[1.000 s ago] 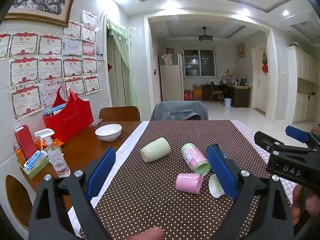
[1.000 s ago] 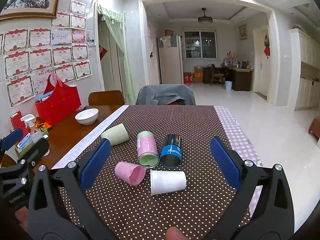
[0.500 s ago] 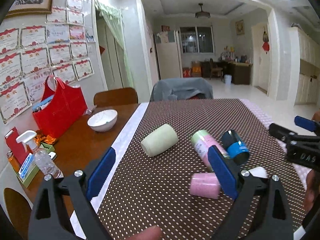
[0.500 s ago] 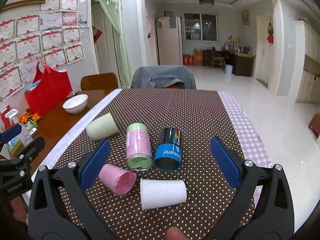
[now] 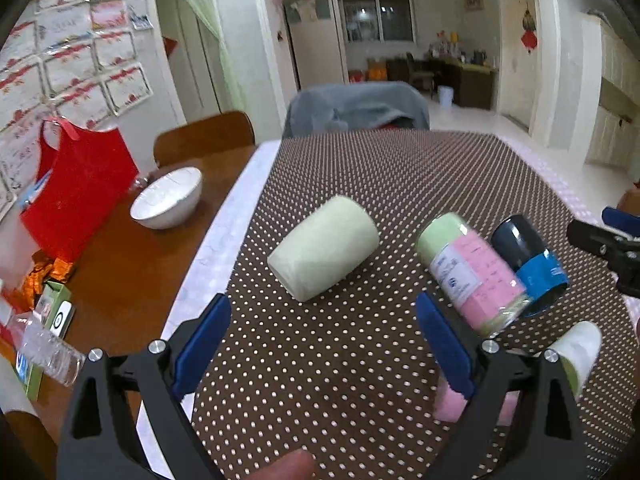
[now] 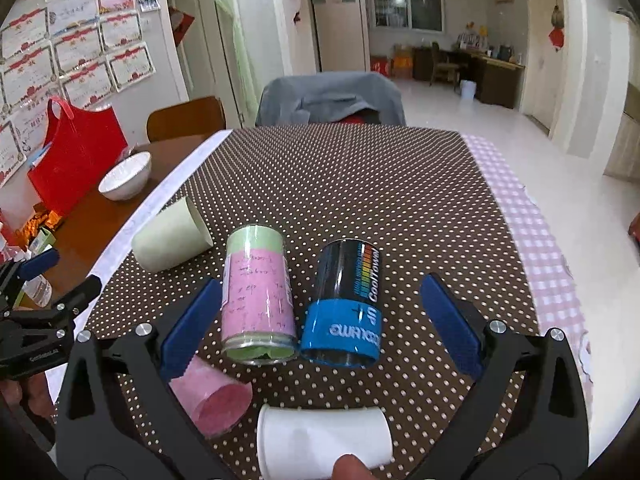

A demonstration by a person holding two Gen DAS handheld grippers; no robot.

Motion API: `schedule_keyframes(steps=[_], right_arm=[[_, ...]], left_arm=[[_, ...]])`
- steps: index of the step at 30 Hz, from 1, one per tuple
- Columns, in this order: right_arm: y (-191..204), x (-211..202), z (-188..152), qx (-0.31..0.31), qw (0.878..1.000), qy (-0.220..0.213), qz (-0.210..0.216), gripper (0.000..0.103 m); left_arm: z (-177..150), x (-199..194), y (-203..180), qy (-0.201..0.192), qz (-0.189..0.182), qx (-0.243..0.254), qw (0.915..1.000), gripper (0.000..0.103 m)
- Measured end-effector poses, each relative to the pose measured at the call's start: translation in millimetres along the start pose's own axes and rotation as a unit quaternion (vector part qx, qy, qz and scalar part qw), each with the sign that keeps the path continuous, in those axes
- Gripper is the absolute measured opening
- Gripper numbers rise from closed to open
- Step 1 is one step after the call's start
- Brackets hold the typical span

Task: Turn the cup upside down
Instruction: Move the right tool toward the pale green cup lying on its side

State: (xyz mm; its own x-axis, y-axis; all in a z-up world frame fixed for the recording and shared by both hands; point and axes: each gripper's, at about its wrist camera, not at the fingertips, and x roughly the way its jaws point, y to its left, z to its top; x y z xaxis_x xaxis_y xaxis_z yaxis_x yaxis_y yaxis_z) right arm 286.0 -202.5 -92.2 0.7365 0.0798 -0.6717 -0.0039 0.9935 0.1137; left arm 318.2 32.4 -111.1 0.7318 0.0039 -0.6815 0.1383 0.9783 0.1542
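pink cup [image 6: 214,400] mouth clear only in r view; l view mostly hides it; both fingers spread, empty.

Left gripper [image 5: 322,346]: jaws spread wide, nothing between the blue pads, held above the desk [image 5: 360,360]. Right gripper [image 6: 320,324]: jaws equally wide, unloaded, above the same desk. A fingertip shows at each view's lower edge.

Three cups [image 6: 170,238] — two cans [image 6: 258,294]
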Motion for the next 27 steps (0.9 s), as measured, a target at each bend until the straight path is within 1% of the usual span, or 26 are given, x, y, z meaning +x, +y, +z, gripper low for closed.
schedule_keyframes(steps=[5,11,16,18,20,21,24,27], right_arm=[[6.5,27.1,6.5,0.000,1.000,0.020,0.004,0.097],[7.5,55.6,11.6,-0.001,0.999,0.043,-0.003,0.097],[3.9,70.7,13.6,-0.002,0.998,0.055,-0.005,0.097],[3.8,73.9,14.5,-0.001,0.998,0.056,-0.005,0.097],[4.2,77.2,15.8,0.001,0.998,0.057,-0.004,0.097],[4.7,78.6,16.2,0.000,0.998,0.058,-0.003,0.097],[6.6,81.6,16.3,0.000,0.998,0.061,-0.001,0.097],[6.8,82.9,16.4,-0.003,0.998,0.062,-0.001,0.097]], left_arm=[[8.2,33.4,2.8,0.022,-0.001,0.024,0.9995,0.092],[21.1,68.6,5.7,0.050,-0.024,0.067,0.9962,0.092],[31.4,99.3,8.1,0.070,-0.022,0.118,0.9902,0.092],[31.7,108.7,7.9,0.080,-0.030,0.136,0.9870,0.092],[32.9,117.9,5.2,0.088,-0.033,0.159,0.9829,0.092],[33.3,123.9,2.7,0.093,-0.037,0.176,0.9793,0.092],[36.6,139.0,0.6,0.104,-0.040,0.196,0.9743,0.092],[43.6,149.3,-0.7,0.110,-0.054,0.198,0.9726,0.092]])
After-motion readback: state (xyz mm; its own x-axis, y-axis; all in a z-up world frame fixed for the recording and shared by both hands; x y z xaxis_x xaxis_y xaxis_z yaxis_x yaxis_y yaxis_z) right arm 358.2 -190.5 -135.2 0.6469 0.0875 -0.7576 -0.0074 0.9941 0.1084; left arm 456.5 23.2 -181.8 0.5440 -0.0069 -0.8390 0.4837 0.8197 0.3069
